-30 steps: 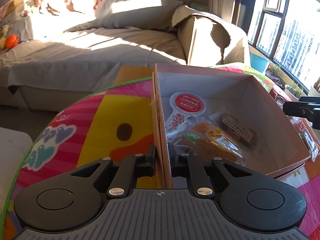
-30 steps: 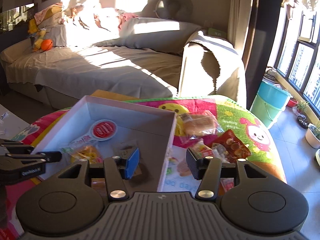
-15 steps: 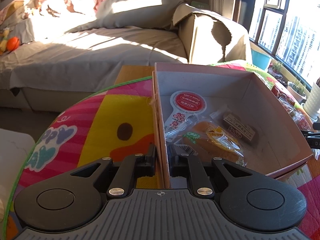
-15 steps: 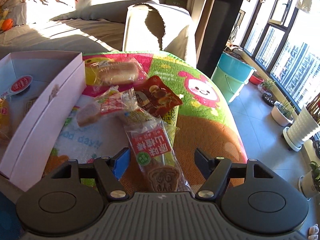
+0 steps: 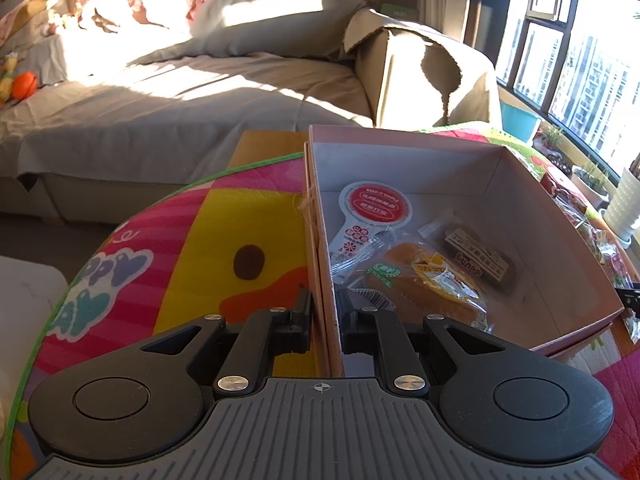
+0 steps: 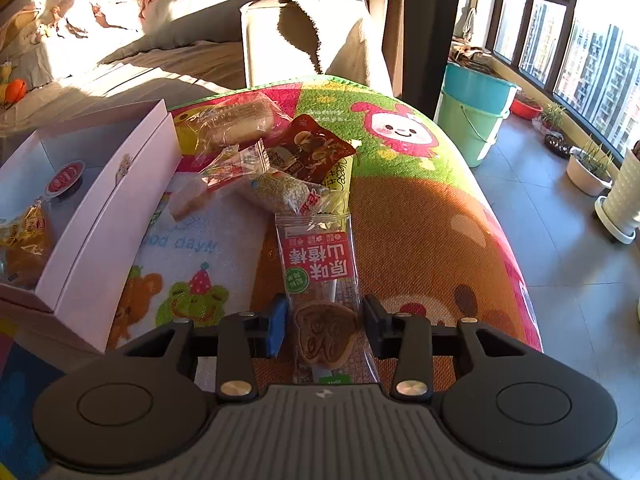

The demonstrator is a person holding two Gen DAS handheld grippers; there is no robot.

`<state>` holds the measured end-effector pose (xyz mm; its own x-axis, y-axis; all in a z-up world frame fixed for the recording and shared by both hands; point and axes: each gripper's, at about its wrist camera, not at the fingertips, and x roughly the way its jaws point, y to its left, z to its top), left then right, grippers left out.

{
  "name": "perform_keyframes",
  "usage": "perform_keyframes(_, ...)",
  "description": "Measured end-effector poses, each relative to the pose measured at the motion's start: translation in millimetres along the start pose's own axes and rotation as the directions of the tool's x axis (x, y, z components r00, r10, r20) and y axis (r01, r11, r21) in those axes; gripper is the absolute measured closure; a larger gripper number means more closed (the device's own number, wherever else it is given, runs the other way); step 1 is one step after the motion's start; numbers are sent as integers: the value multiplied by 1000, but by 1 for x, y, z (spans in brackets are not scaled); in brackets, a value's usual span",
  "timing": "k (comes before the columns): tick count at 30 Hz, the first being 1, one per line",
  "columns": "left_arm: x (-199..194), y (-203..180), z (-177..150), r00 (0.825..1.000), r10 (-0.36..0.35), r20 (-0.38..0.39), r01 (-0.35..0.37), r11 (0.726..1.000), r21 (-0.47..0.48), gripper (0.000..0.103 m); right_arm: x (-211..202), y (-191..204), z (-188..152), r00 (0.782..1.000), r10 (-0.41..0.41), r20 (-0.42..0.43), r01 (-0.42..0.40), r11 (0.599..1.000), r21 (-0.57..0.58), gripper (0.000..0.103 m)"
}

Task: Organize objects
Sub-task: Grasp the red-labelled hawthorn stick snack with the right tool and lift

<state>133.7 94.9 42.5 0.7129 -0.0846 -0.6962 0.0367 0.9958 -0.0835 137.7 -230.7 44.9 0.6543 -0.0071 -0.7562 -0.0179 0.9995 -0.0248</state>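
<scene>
A pink cardboard box (image 5: 400, 142) stands on the colourful mat; it also shows in the right wrist view (image 6: 116, 196). Inside lie a wrapped bun (image 5: 430, 276), a brown bar (image 5: 478, 258) and a red-labelled packet (image 5: 370, 210). My left gripper (image 5: 324, 312) is shut on the box's left wall. My right gripper (image 6: 324, 320) is open around a clear snack packet with a red label (image 6: 318, 264) lying on the mat, not touching it. Beyond it lie several wrapped snacks: a bread roll (image 6: 236, 120), a dark red pouch (image 6: 312, 152) and a rice bar (image 6: 276, 194).
The mat (image 6: 420, 216) covers a round table that drops off at the right. A sofa (image 5: 180, 92) stands behind. Buckets (image 6: 474, 112) and plant pots (image 6: 588, 168) stand on the floor by the window.
My right gripper has swung right from the box to the snack pile, moved down over the red-labelled packet and narrowed around it. My left gripper still holds the box wall.
</scene>
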Motion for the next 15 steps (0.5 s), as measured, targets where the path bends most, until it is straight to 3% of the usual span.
perform_keyframes(12,-1,3,-2,1000,-15,4,15,1000,-11,88,-46,9,-39,993,61,-96,-60,998,5,62)
perform_keyframes(15,-2,3,-2,1000,-17,3,17,1000,-12,88,-57,12,-32,996,80,-49,-80,997,0,59)
